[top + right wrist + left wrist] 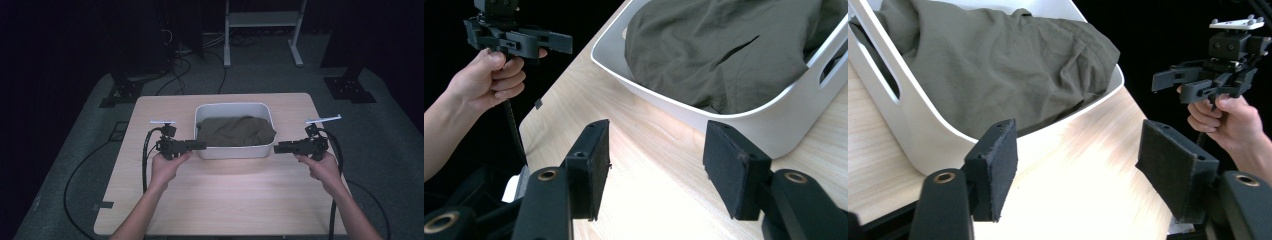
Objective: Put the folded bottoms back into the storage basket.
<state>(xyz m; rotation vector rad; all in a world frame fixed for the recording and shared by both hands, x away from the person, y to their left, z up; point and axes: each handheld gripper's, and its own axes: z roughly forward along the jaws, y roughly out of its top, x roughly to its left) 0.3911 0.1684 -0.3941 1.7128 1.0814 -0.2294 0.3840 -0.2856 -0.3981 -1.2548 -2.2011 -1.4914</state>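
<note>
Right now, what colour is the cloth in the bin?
Olive green cloth; clearest in the right gripper view.

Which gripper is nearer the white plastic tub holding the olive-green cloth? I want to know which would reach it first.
Left. The left gripper is right at the white plastic tub's left front corner, about touching. The right gripper sits just off its right front corner, with a small gap.

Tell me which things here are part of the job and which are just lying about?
In the job:
- white tub
- olive cloth bundled inside it
- left tool, open, beside the tub
- right tool, open, at the tub's other side

Lying about:
- white frame behind the table
- black floor stands
</note>
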